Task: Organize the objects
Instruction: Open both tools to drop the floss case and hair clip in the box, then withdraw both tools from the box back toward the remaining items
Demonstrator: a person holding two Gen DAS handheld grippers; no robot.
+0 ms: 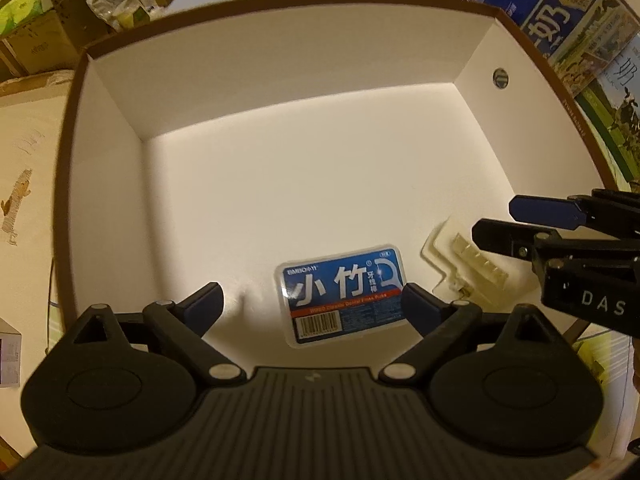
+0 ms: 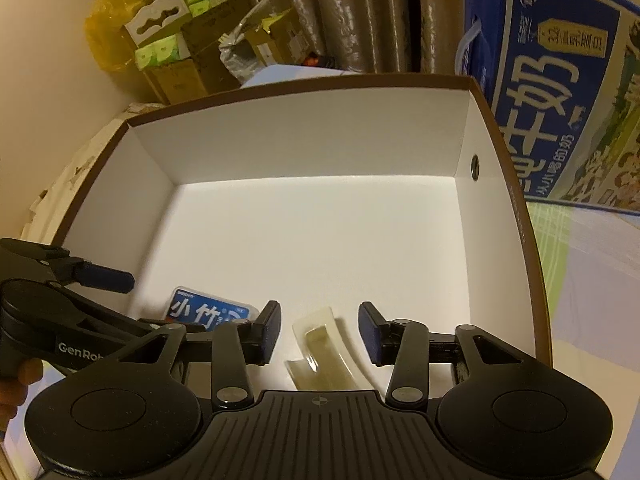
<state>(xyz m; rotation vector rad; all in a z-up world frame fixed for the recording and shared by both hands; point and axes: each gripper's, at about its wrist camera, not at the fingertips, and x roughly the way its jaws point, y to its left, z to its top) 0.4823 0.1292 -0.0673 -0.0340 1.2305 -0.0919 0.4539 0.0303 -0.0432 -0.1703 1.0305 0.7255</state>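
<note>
Two grippers hang over an open box (image 1: 280, 80) with white inside walls and a brown rim, its floor bare apart from two things near the front edge. Around it the room is crowded: stacked cardboard cartons (image 2: 192, 60) at the back left, brown curtains (image 2: 352, 12) behind, and a big blue milk carton (image 2: 560, 80) standing just beside the box's right wall.

In the left wrist view, the left gripper (image 1: 312, 300) is spread wide, grasping nothing. The floss pack (image 1: 342, 292), a flat blue-labelled rectangle, lies on the box floor between its fingers, long axis running left to right, slightly tilted, label up.

In the right wrist view, the right gripper (image 2: 318, 332) is also released, jaws apart. The clear plastic case (image 2: 324, 348) lies flat below the gap, touching neither finger, its long axis running roughly away from the camera. It sits just to the right of the floss pack.
</note>
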